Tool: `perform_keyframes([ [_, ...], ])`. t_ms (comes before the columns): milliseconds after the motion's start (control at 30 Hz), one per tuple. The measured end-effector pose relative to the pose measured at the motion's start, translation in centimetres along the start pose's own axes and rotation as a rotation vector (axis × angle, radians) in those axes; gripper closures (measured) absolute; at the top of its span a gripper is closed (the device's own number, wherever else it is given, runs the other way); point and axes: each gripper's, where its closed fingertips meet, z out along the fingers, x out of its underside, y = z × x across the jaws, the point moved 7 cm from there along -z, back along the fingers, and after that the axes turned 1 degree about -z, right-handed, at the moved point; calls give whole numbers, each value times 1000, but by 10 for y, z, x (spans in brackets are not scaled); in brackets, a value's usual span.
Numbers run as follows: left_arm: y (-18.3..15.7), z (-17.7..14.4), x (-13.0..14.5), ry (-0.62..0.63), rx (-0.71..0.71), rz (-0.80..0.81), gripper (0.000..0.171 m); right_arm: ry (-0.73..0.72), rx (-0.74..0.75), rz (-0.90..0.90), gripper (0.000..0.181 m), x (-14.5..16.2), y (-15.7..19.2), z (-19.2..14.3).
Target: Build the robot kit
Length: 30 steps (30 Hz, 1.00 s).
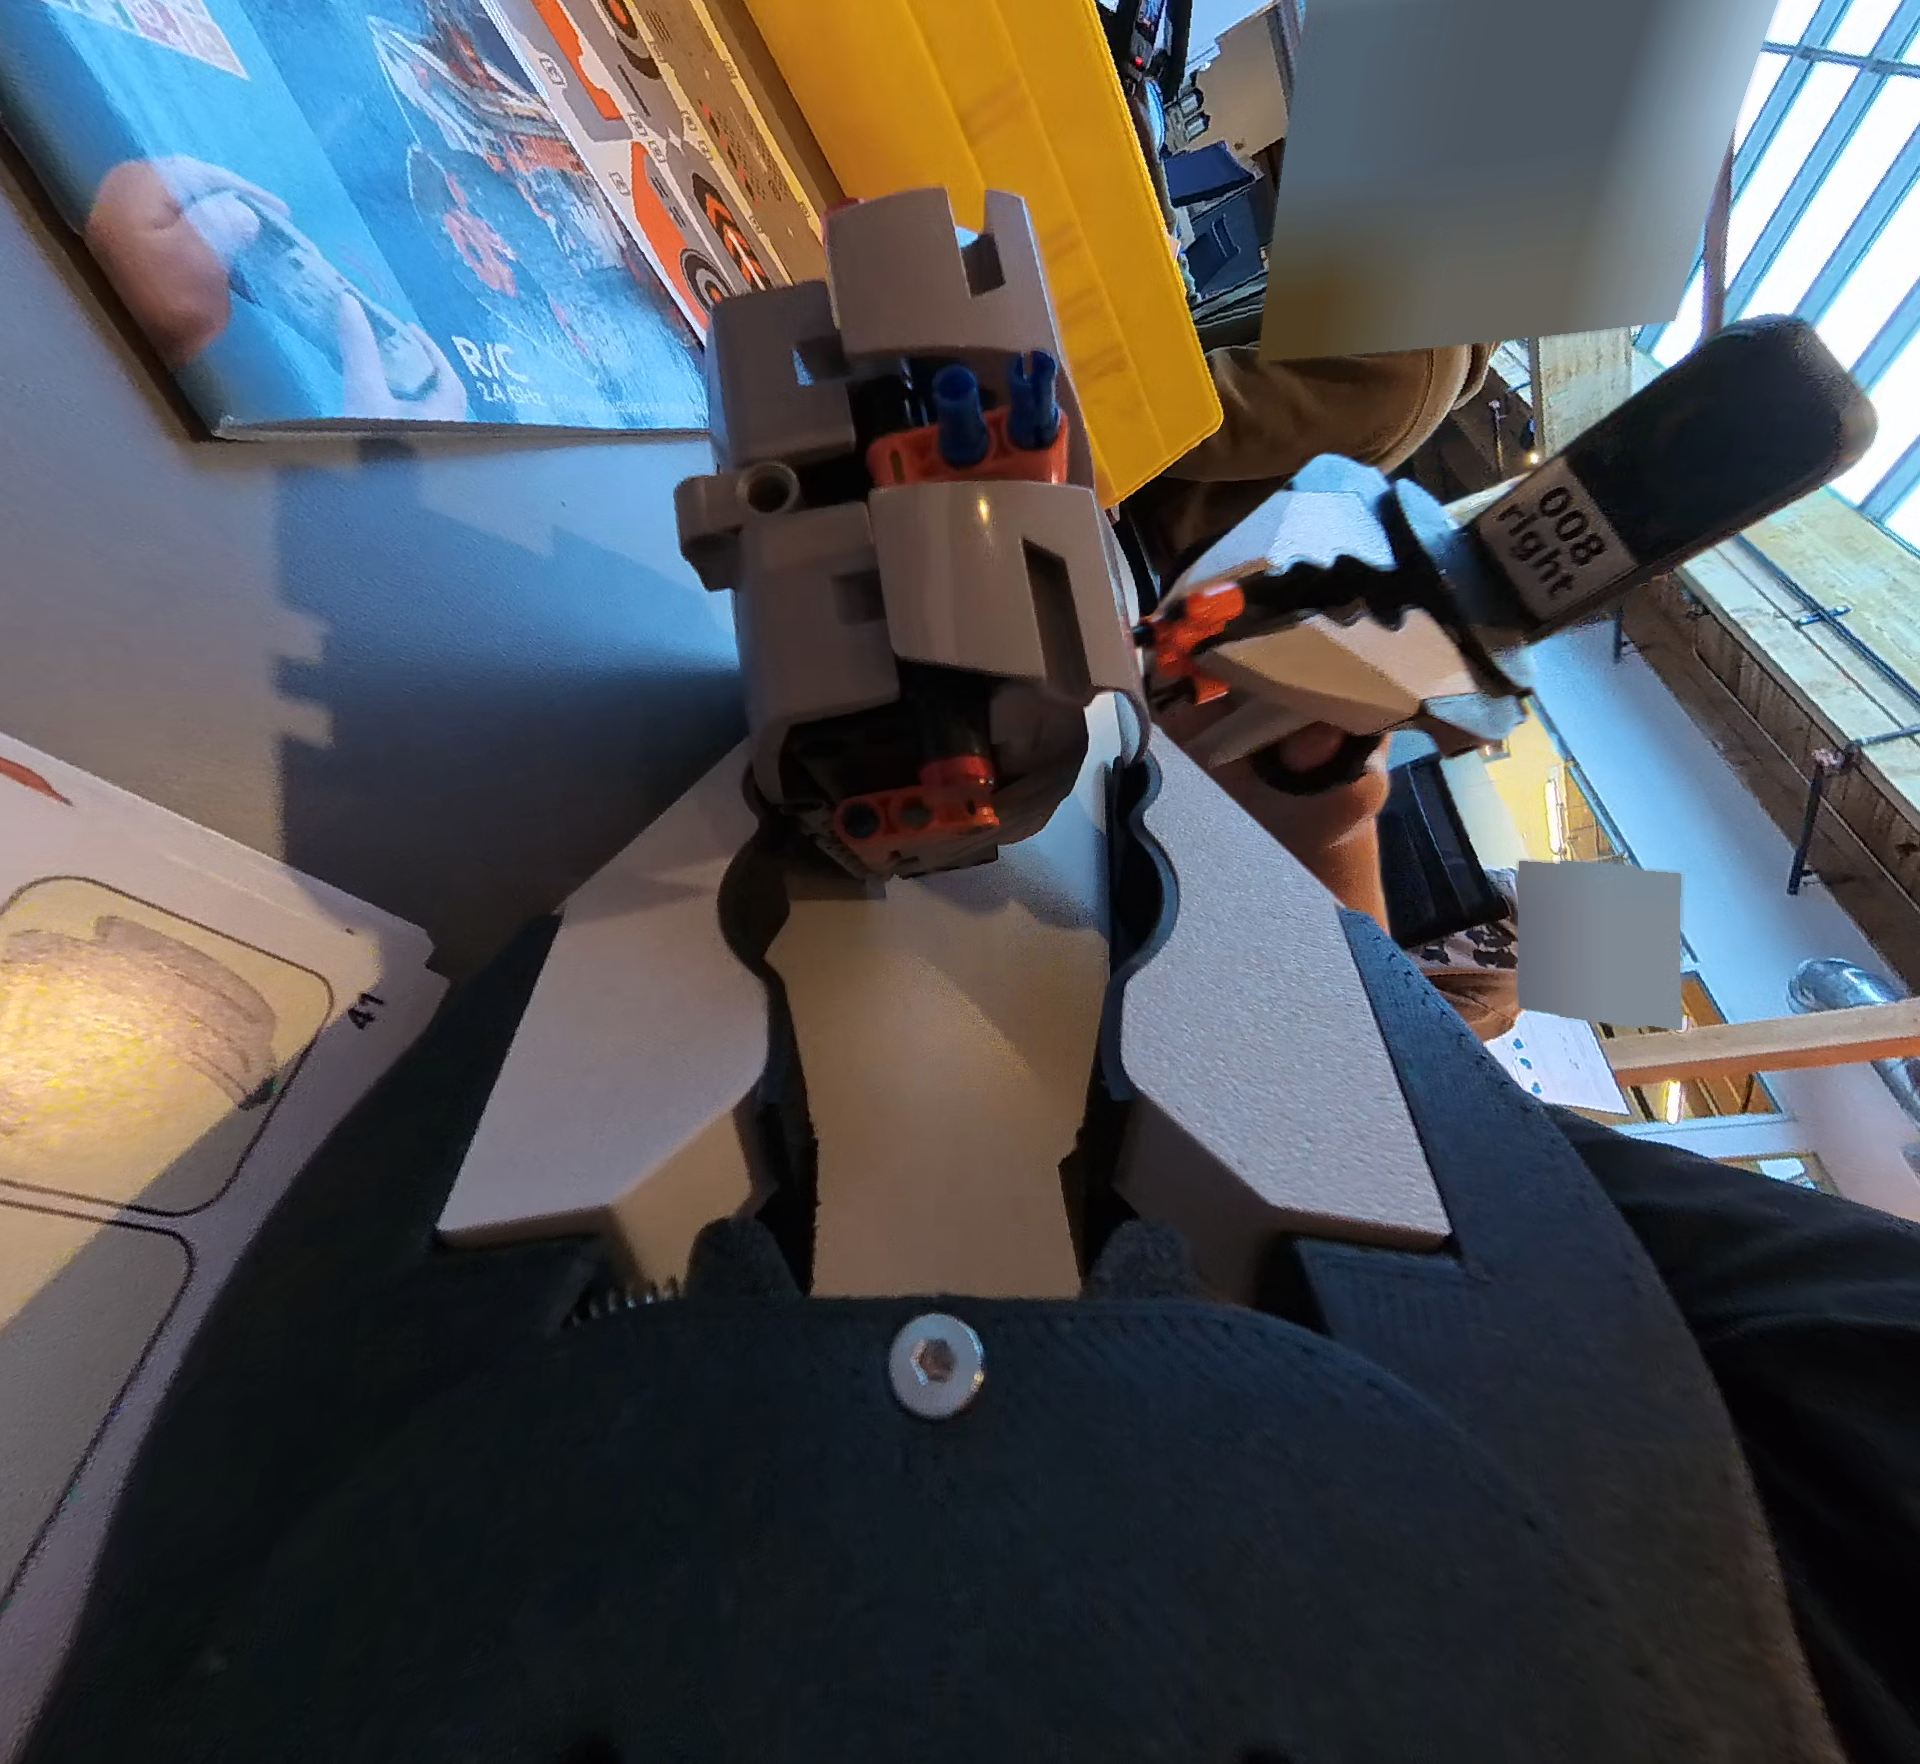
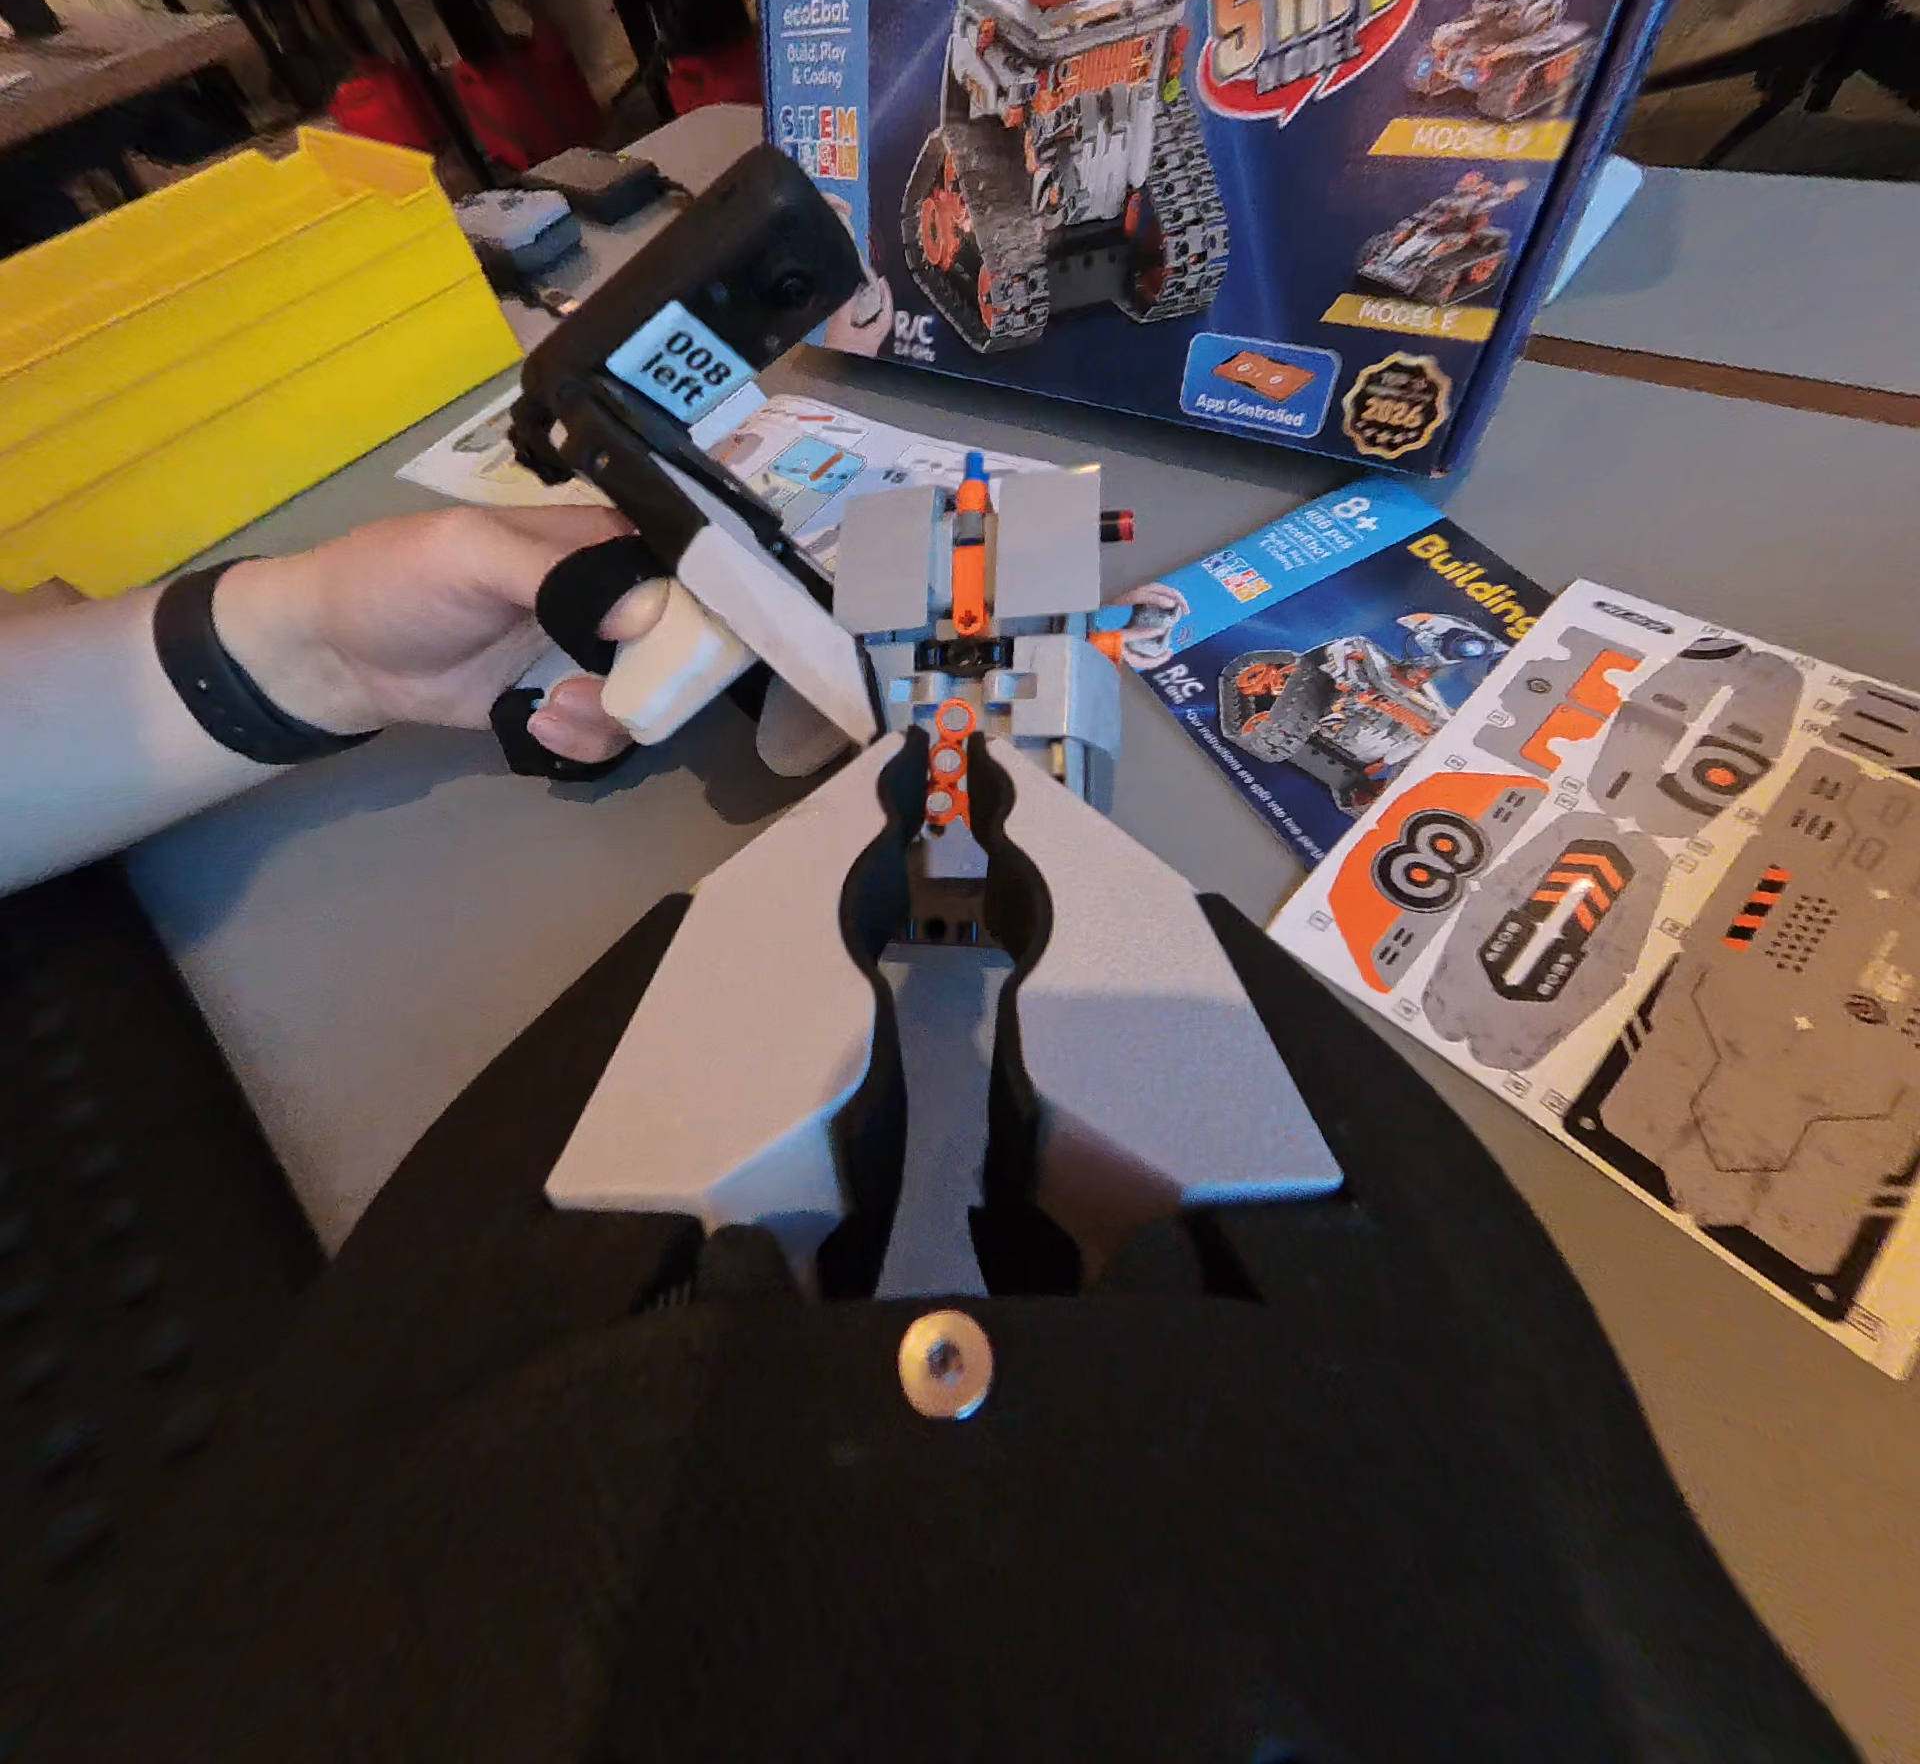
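Fingers of the left gripper (image 1: 935, 841) pinch the lower end of a grey brick assembly (image 1: 904, 561); the right gripper (image 2: 951, 779) clamps an orange beam (image 2: 951, 769) against its side. Around them on the grey table (image 2: 1714, 312) lie a sticker sheet (image 2: 1662, 935), a booklet (image 2: 1340, 665), a blue toy box (image 2: 1195, 104) and a yellow bin (image 2: 229, 332).

Grey brick assembly (image 1: 914, 561) with orange and blue pins; yellow bin (image 2: 229, 343); blue printed box (image 2: 1195, 135).
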Motion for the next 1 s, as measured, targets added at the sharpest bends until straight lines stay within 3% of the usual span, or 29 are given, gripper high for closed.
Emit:
perform_keyframes([
  [300,1,0,0,2,7,-10,112,-1,57,-256,177,20,4,16],
  [1000,0,0,0,-5,-16,7,113,78,59,-231,177,18,1,23],
])
